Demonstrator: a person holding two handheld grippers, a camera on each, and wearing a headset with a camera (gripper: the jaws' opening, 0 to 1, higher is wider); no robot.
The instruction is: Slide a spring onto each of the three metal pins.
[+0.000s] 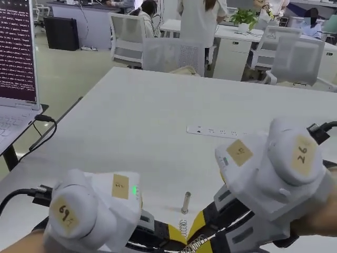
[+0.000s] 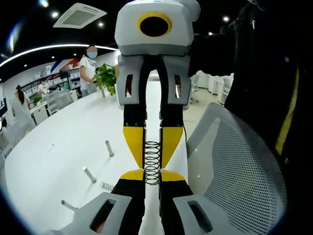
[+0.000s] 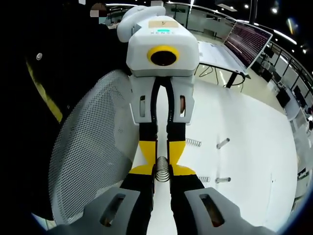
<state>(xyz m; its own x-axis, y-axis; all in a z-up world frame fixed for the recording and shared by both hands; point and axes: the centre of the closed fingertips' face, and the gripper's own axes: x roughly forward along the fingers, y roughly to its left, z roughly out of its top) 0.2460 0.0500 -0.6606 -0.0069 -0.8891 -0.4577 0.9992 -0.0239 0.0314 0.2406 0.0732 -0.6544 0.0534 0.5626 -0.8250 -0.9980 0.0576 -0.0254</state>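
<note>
Spring [image 2: 152, 156] clamped by left hand-held gripper [image 2: 152, 176] and right hand-held gripper [image 3: 163, 172], tips meeting.

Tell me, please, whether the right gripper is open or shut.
Shut on the spring. In the right gripper view, the right gripper has its yellow tips pressed against both sides of the coils.

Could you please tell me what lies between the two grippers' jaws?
A spring spans the gap, its ends held in the jaws of the left gripper and right gripper; the left gripper view shows it.

Open office: desks [image 1: 235, 32], mesh chairs [image 1: 174, 55], a laptop [image 1: 16, 52].
</note>
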